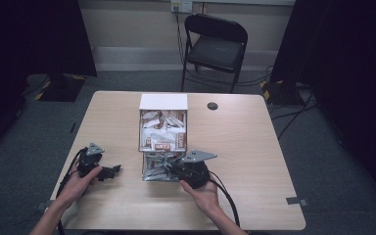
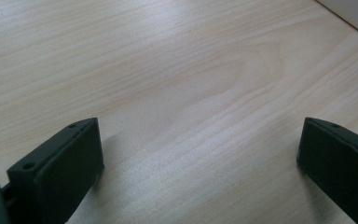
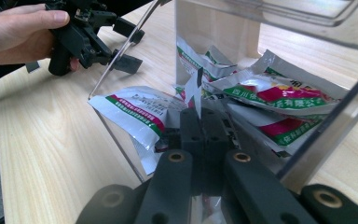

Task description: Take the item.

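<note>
Pulling a sachet (image 3: 192, 95) out of the clear bin's (image 3: 121, 49) low opening, I keep my right tongs (image 3: 200, 122) clenched on its thin white edge and draw straight back, slowly, so the crinkly foil neither tears nor drags its neighbours; the other glossy packets (image 3: 279, 93) lie heaped just behind, slick and creased; beyond them my left tongs (image 1: 108, 172) rest released over the pale wood-grain table (image 2: 177, 70), holding nothing; farther off, the bin's upper tier (image 1: 162, 128) is crammed with small flat packs.
</note>
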`<state>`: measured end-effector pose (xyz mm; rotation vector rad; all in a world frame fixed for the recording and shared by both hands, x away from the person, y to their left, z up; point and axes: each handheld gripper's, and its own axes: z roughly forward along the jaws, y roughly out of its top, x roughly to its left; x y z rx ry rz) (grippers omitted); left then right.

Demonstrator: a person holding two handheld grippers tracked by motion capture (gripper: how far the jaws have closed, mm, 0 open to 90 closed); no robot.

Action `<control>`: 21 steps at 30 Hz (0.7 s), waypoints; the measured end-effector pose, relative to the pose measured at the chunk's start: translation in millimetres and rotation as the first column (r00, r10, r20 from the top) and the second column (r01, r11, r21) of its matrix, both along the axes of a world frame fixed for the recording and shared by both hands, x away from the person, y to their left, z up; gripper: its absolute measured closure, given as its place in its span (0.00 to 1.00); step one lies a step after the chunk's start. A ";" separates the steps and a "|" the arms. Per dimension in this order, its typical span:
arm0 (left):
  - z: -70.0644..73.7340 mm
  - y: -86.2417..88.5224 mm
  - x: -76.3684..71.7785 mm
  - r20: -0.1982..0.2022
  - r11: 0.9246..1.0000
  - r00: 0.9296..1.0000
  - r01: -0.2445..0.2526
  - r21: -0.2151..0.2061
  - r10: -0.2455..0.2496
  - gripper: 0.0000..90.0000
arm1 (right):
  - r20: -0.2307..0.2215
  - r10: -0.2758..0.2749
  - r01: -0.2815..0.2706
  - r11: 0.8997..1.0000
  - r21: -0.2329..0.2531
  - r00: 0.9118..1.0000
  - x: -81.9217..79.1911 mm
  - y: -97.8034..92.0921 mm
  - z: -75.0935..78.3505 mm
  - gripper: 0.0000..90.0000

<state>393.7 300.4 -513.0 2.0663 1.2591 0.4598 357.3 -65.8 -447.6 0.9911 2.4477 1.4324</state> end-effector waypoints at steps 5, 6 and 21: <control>0.2 0.3 0.0 0.000 1.000 1.000 0.002 0.005 -0.002 0.00 | 0.001 0.003 -0.003 1.000 0.002 1.000 -0.1 -1.2 1.5 1.00; 0.1 0.2 0.0 -0.001 1.000 1.000 0.002 0.003 -0.002 0.00 | 0.008 0.002 -0.002 1.000 -0.002 1.000 0.1 -3.0 2.7 1.00; 0.1 0.1 -0.2 0.000 1.000 1.000 0.001 0.002 -0.001 0.00 | 0.014 -0.001 0.000 1.000 0.024 1.000 2.4 -10.7 7.0 1.00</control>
